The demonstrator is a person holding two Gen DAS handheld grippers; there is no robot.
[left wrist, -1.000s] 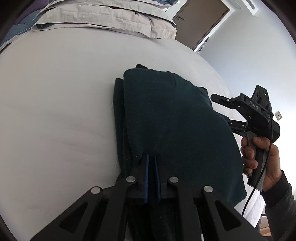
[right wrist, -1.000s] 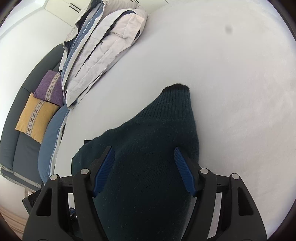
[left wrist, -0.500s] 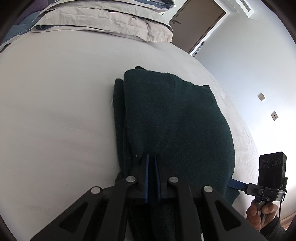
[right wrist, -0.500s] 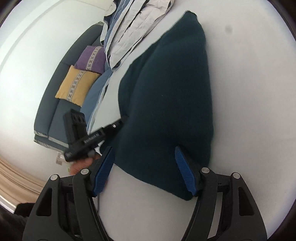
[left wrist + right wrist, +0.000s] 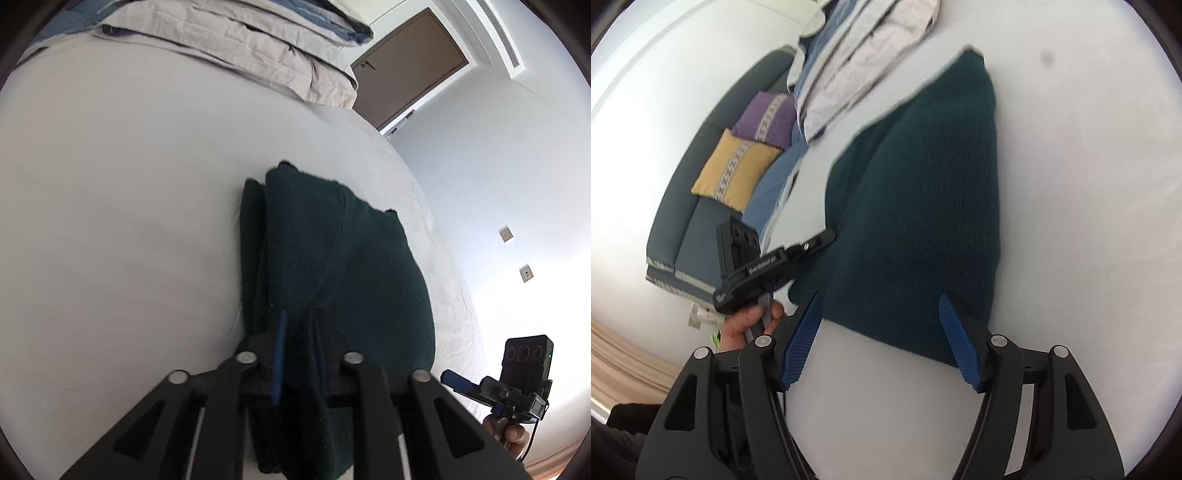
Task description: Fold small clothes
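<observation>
White sheet is what covers the bed [image 5: 110, 221], and pretty much everything else is carried by it. A grey sofa [image 5: 701, 206] can be seen past the bed's far edge in the right wrist view, with a yellow cushion [image 5: 735, 170] and a purple cushion [image 5: 764, 118] propped on it. A pile of folded bedding [image 5: 229, 40] in beige and blue is stacked along the far edge of the bed, and a brown door [image 5: 410, 70] is seen behind that.

The dark green knitted garment [image 5: 340, 266] is laid folded near the middle of the bed, its layers stacked, with one narrow end pointed toward the bedding.

The left gripper [image 5: 299, 354] is positioned at the near edge of the garment; its jaws are opening, a fold of the knit is caught between them, and only one blue pad is seen clearly.

The right gripper [image 5: 881, 339] is held wide over the bare sheet just off the garment's near corner, its jaws opening, with nothing clamped. A hand [image 5: 750, 325] is seen wrapped around the left gripper's handle.
</observation>
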